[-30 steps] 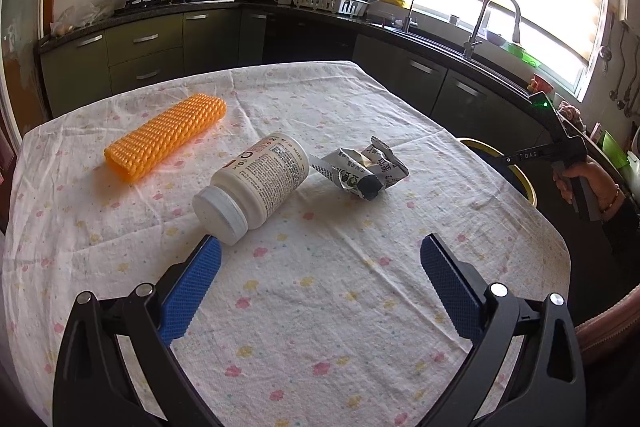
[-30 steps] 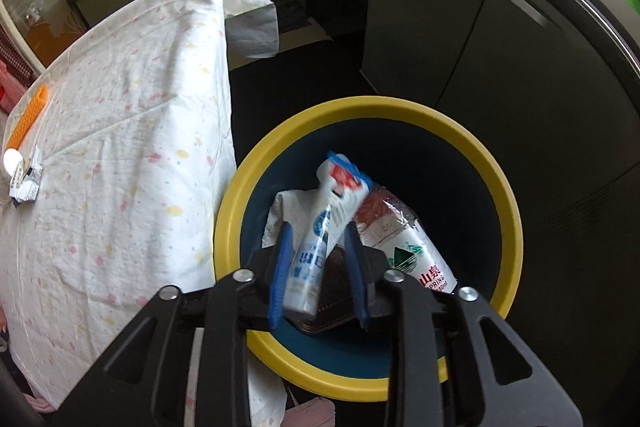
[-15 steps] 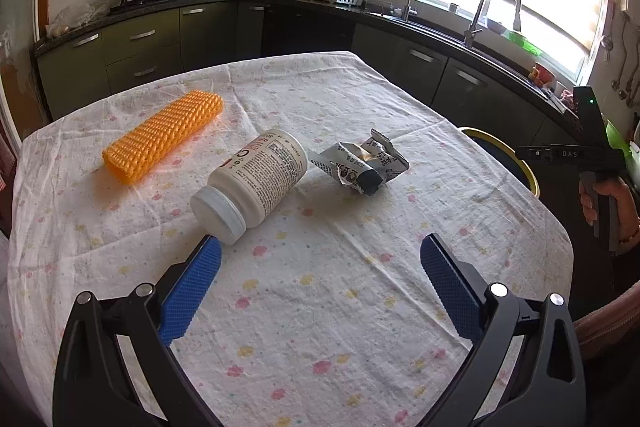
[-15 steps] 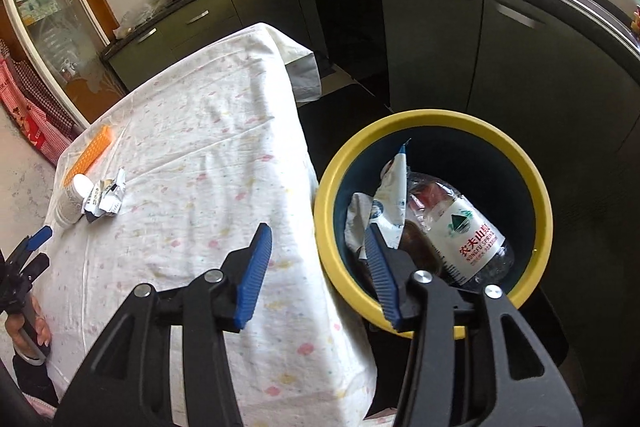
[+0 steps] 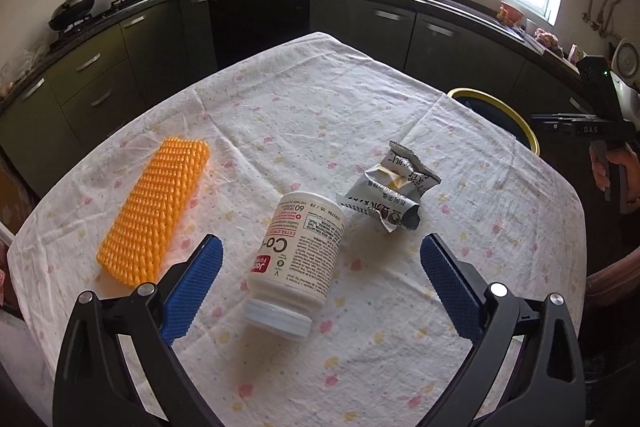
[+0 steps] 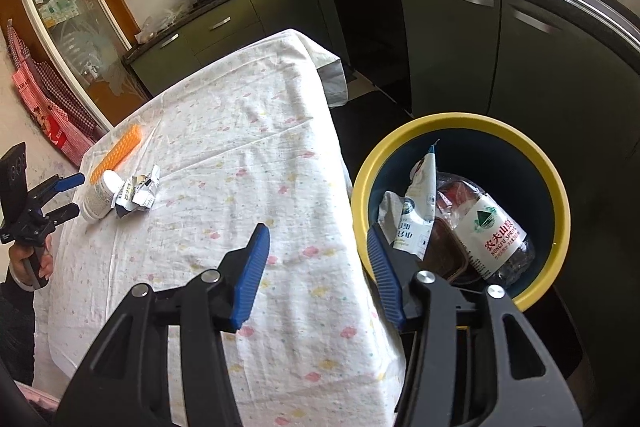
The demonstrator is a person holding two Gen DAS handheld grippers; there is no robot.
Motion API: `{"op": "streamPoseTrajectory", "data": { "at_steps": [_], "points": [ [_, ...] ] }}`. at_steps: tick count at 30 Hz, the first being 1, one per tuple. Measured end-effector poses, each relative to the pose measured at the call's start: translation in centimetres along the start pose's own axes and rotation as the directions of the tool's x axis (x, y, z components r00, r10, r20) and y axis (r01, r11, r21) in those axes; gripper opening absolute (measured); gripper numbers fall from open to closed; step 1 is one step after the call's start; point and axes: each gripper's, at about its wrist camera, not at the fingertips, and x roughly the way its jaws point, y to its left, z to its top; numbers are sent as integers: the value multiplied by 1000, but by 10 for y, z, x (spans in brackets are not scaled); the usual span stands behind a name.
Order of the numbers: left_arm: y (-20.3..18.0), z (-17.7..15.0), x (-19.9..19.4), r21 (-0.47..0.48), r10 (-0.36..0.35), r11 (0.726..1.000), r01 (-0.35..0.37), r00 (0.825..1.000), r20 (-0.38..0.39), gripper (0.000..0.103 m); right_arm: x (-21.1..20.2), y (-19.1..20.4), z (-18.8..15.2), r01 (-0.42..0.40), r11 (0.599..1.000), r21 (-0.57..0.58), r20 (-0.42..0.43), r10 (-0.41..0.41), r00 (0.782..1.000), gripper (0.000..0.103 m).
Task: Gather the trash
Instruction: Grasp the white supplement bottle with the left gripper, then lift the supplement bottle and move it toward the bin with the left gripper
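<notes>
- White plastic pill bottle (image 5: 294, 265) is seen in the left wrist view lying on its side on the floral tablecloth (image 5: 320, 115), between the spread, empty fingers of the left gripper (image 5: 320, 287); a crumpled silver wrapper (image 5: 390, 193) and an orange ridged foam sleeve (image 5: 154, 209) lie nearby. A roll away is judged likely if only one pad touches it.
- Yellow-rimmed blue bin (image 6: 560, 195) is shown in the right wrist view, already holding a clear water bottle (image 6: 496, 239); the right gripper (image 6: 316, 271) is held open and empty over the table edge.
</notes>
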Motion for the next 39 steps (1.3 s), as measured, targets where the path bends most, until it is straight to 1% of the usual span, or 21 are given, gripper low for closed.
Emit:
{"op": "streamPoseTrajectory", "data": {
  "at_steps": [3,5,10,13,16,18,19,20,23,25,32,35,39],
  "points": [
    [5,-1,16,10,-5,1000,5,999,-35,94,1,-2,1,-3,1000,7,-4,3,1000,49],
    [8,-2,26,11,-7,1000,8,998,-57,88,2,-3,1,-6,1000,10,-7,6,1000,49],
    [8,-4,37,26,0,1000,2,997,-77,81,6,-3,1,-6,1000,10,-17,7,1000,49],
    [7,-5,41,37,5,999,-2,996,-91,74,7,-3,2,-8,1000,10,-20,8,1000,50],
    [7,-6,42,47,26,999,-22,995,-96,70,7,-3,2,-8,1000,9,-19,8,1000,50],
    [8,-6,42,44,20,999,-15,995,-98,67,7,-3,2,-7,1000,9,-20,7,1000,50],
    [8,-6,42,42,18,999,-14,995,-97,64,8,-3,2,-8,1000,9,-20,8,1000,50],
    [8,-6,42,40,19,999,-15,995,-95,58,7,-3,2,-7,1000,9,-20,8,1000,50],
    [10,-7,40,27,9,1000,-6,996,-90,48,7,-3,2,-11,1000,7,-20,11,1000,50],
    [9,-7,38,24,1,1000,2,996,-87,47,7,-2,2,-11,1000,4,-21,11,1000,50],
    [-5,-2,25,40,32,999,-29,997,-75,47,6,-3,1,-15,1000,8,-20,15,1000,50],
    [-19,3,17,51,47,998,-43,996,-72,47,2,-6,2,-10,1000,12,-12,10,1000,50],
    [-49,17,2,73,17,997,-14,999,-51,47,-8,-17,2,12,999,32,6,-12,1000,50]
  ]
}}
